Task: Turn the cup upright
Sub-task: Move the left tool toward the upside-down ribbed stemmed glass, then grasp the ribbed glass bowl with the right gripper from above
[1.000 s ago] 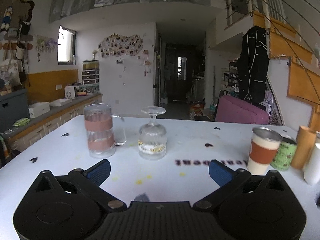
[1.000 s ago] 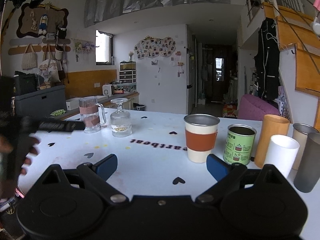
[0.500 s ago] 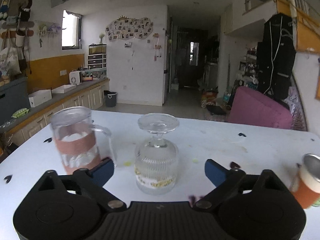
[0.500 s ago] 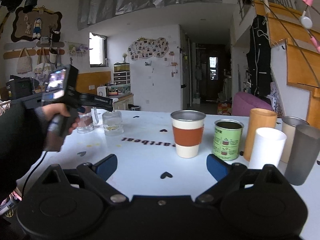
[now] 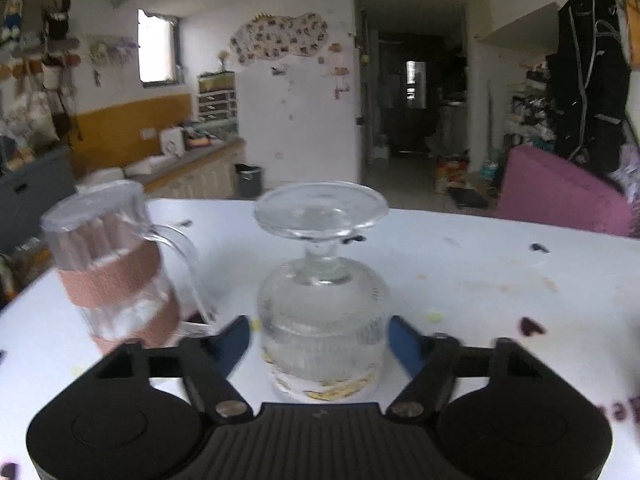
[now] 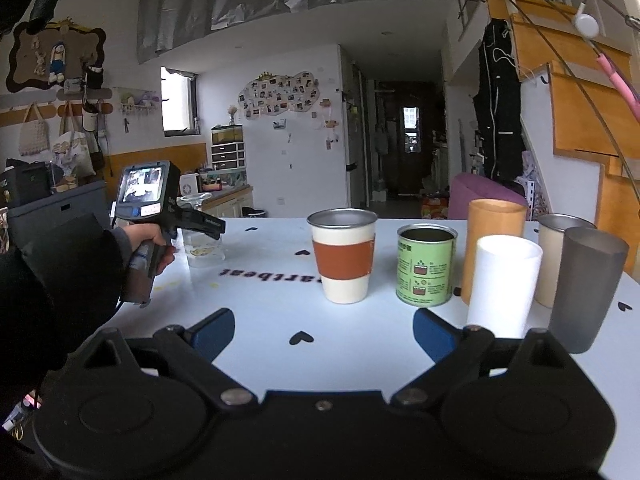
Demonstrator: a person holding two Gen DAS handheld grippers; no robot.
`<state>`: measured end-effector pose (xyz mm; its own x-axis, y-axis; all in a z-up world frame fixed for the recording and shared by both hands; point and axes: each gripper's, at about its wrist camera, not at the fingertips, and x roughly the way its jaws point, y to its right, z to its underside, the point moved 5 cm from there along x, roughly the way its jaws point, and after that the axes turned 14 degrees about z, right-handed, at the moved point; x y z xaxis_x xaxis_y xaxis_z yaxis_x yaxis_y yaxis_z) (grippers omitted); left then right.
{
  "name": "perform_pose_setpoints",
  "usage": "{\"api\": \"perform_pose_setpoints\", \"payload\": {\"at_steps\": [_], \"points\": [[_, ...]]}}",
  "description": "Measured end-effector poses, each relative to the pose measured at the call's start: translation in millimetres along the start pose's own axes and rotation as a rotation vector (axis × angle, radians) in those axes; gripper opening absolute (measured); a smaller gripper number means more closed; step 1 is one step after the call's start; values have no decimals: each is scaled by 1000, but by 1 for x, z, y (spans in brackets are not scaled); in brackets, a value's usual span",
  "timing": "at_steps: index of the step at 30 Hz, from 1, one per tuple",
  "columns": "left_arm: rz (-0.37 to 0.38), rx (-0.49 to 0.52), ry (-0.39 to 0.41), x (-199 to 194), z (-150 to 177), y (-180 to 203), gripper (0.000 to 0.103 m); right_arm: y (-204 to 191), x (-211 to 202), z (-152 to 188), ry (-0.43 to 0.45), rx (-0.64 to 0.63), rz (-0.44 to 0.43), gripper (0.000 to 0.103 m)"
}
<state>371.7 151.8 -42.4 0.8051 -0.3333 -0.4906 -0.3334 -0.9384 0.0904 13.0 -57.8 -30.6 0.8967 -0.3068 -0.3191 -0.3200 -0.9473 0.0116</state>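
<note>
Closing in over the last second: left gripper (image 5: 319,338) now straddling the upside-down stemmed glass cup (image 5: 322,304), jaws wide apart, pads just beside its ribbed bowl, not clearly touching. Cup still resting rim-down on the white surface (image 5: 480,280), beside the glass mug (image 5: 116,272). Right gripper (image 6: 320,330) hanging wide and idle. Blurring the pad-to-glass contact; hiding the cup's rim behind the gripper body.
</note>
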Motion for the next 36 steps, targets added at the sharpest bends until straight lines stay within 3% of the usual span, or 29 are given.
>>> {"api": "perform_pose_setpoints", "payload": {"at_steps": [6, 16, 24, 27, 30, 33, 36], "points": [[17, 12, -5, -17, 10, 9, 70, 6, 0, 1, -2, 18, 3, 97], [252, 139, -42, -92, 58, 55, 70, 5, 1, -2, 0, 32, -2, 97], [443, 244, -20, -166, 112, 96, 70, 7, 0, -8, -11, 62, -16, 95], [502, 274, -3, -190, 130, 109, 70, 2, 1, -16, -14, 70, -56, 93], [537, 292, 18, -208, 143, 119, 70, -10, 1, -27, -23, 71, -148, 92], [540, 292, 49, -218, 155, 126, 70, -33, 3, -39, -50, 44, -277, 90], [527, 283, 76, -220, 160, 126, 70, -59, 11, -50, -75, -19, -331, 89]]}}
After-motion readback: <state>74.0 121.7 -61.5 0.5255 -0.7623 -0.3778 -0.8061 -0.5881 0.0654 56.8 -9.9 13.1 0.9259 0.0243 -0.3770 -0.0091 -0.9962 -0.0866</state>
